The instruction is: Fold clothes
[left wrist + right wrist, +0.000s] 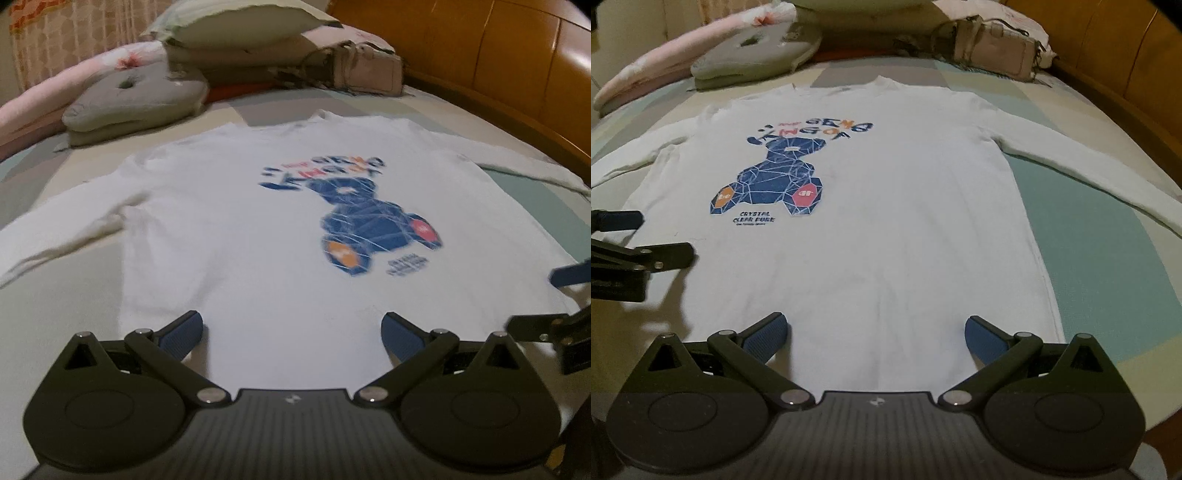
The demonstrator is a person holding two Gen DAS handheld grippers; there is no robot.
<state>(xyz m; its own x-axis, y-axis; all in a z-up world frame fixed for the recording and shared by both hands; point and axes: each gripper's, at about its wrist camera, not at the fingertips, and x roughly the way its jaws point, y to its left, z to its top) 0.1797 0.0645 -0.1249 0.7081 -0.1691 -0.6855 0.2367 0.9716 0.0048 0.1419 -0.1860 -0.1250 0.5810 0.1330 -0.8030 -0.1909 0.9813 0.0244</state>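
A white long-sleeved shirt with a blue bear print lies flat on the bed, face up, collar away from me and both sleeves spread out. My left gripper hovers open over the hem, left of the print. In the right wrist view the same shirt fills the middle, and my right gripper stands open over the hem toward the right side. The left gripper's fingers show at the left edge there, and the right gripper's fingers show at the right edge of the left wrist view.
The bedsheet is patterned in green, beige and grey. At the head lie a grey cushion, pillows, a pink blanket and a pale handbag. A wooden headboard curves along the right.
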